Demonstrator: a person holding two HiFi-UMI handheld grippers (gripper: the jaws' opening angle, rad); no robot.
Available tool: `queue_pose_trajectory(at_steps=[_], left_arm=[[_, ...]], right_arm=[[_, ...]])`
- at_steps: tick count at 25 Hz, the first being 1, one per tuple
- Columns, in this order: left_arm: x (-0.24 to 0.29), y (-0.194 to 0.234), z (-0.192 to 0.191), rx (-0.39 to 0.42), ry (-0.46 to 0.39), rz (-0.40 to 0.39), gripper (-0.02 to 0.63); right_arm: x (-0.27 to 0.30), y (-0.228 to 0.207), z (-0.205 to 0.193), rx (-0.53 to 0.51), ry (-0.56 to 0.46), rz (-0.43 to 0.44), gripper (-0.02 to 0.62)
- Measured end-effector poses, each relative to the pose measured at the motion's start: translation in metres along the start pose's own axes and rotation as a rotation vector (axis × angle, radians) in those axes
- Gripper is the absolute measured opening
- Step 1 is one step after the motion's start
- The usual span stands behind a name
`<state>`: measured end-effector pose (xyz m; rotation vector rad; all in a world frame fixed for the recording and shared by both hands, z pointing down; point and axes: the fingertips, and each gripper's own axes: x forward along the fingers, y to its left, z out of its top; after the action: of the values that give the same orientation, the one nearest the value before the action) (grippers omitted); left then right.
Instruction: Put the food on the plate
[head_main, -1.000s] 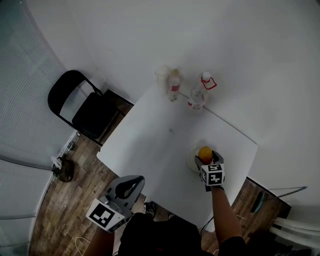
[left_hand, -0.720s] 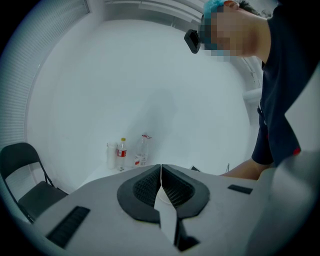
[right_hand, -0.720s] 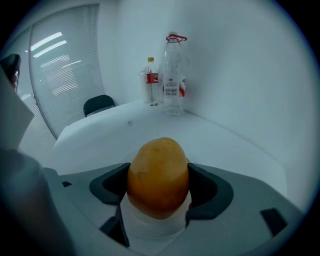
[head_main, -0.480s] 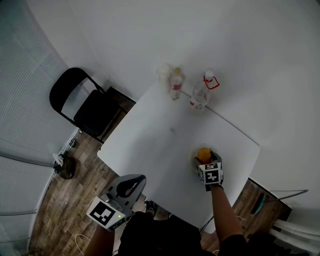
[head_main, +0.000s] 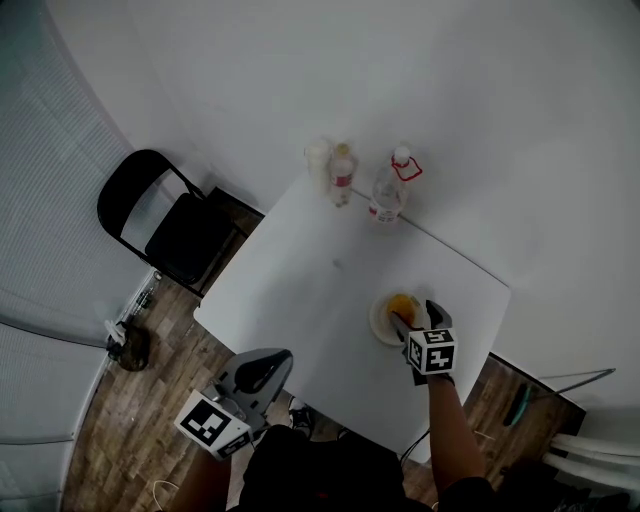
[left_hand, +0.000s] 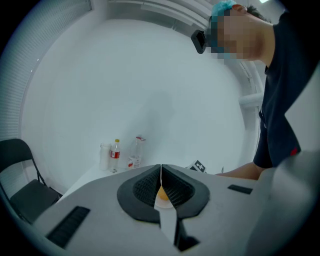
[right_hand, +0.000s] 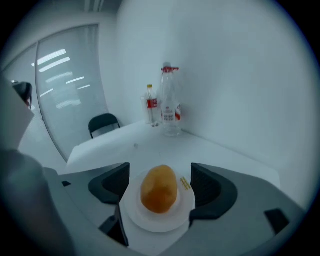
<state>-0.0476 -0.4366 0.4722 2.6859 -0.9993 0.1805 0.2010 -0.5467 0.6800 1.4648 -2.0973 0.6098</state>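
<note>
A: Where does the food sit?

B: The orange-brown oval piece of food (right_hand: 159, 189) lies in the middle of the small white plate (right_hand: 150, 223). The plate stands on the white worktop (head_main: 310, 280), near its right corner on the person's side.

A: And the right hand-held gripper (head_main: 416, 316)?

B: Released. Its jaws stand wide apart, one on each side of the plate, with the food between them. Neither pad touches the food.

A: What about the left hand-held gripper (head_main: 264, 366)?

B: Clenched on nothing. In its own view the two jaws meet along a thin line. It hangs low, off the near edge of the worktop and above the wooden floor (head_main: 110, 420), well apart from the plate.

A: Anything else on the worktop?

B: Three things at the far corner, close together: a pale cup (head_main: 318, 158), a bottle with a red label (head_main: 342, 173), and a clear bottle with a red cap (head_main: 388, 195). A black folding chair (head_main: 165, 220) stands on the floor beside the left edge of the worktop.

A: Anything more on the plate?

B: A small yellow strip (right_hand: 185, 183) just beside the food; I cannot tell what it is.
</note>
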Motion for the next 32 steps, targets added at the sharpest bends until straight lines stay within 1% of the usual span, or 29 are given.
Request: queue_pose_trajectory(at_steps=[2, 5, 6, 8, 10, 11, 12, 15, 18, 22, 26, 32], left_arm=[[0.000, -0.008, 0.007, -0.006, -0.023, -0.022, 0.023], [0.004, -0.023, 0.023, 0.012, -0.056, -0.072, 0.025], [0.006, -0.028, 0.028, 0.020, -0.066, -0.091, 0.025], [0.008, -0.042, 0.037, 0.033, -0.081, -0.126, 0.025], [0.009, -0.057, 0.044, 0.041, -0.089, -0.161, 0.024], [0.010, -0.064, 0.047, 0.046, -0.093, -0.178, 0.024], [0.012, -0.071, 0.050, 0.052, -0.098, -0.195, 0.025], [0.017, -0.091, 0.062, 0.078, -0.127, -0.247, 0.023], [0.015, -0.109, 0.077, 0.119, -0.159, -0.283, 0.025], [0.014, -0.115, 0.095, 0.192, -0.188, -0.285, 0.023], [0.015, -0.115, 0.111, 0.209, -0.222, -0.283, 0.025], [0.014, -0.121, 0.109, 0.215, -0.219, -0.292, 0.024]], right_arm=[[-0.037, 0.006, 0.025, 0.049, -0.100, 0.020, 0.368], [-0.102, 0.013, 0.063, 0.089, -0.295, 0.038, 0.359], [-0.123, 0.013, 0.075, 0.100, -0.360, 0.031, 0.326], [-0.166, 0.011, 0.092, 0.108, -0.467, -0.001, 0.218], [-0.208, 0.010, 0.104, 0.100, -0.547, -0.045, 0.155], [-0.228, 0.010, 0.109, 0.099, -0.584, -0.066, 0.106], [-0.247, 0.010, 0.114, 0.100, -0.621, -0.083, 0.075], [-0.297, 0.014, 0.127, 0.093, -0.721, -0.106, 0.042], [-0.336, 0.026, 0.136, 0.049, -0.782, -0.124, 0.028], [-0.368, 0.047, 0.142, -0.034, -0.809, -0.155, 0.021], [-0.377, 0.054, 0.145, -0.079, -0.799, -0.153, 0.021], [-0.381, 0.053, 0.146, -0.083, -0.803, -0.159, 0.021]])
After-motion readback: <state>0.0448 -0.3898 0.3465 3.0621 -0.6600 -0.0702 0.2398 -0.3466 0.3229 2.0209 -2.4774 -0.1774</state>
